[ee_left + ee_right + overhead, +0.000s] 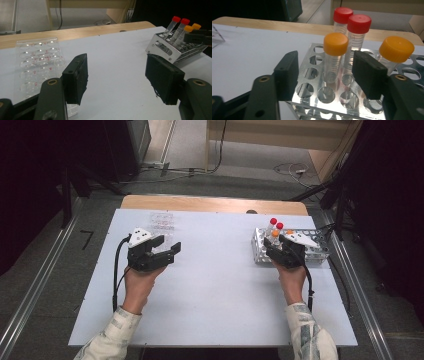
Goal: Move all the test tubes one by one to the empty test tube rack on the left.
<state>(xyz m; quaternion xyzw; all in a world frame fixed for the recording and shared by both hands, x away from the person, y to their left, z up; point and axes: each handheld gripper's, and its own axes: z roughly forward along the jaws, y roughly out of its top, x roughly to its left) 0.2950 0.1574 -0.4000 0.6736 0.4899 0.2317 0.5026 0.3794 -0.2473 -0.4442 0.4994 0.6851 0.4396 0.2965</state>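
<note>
A metal tube rack (316, 254) stands at the right of the white table (215, 295). It holds two red-capped tubes (358, 37) and two orange-capped tubes. My right gripper (276, 245) hovers over the rack's near-left part. In the right gripper view its jaws stand on either side of the nearer orange-capped tube (335, 57), with a gap on the left side and no pad pressing. The other orange-capped tube (396, 50) stands just right of it. My left gripper (169, 245) is open over bare table, beside a clear well plate (162, 222), with nothing between its jaws.
The rack (312, 62) has many vacant holes. In the left gripper view the well plate (37, 62) lies flat to the left and the rack (162, 48) is far right. A wooden strip (215, 204) edges the table's far side.
</note>
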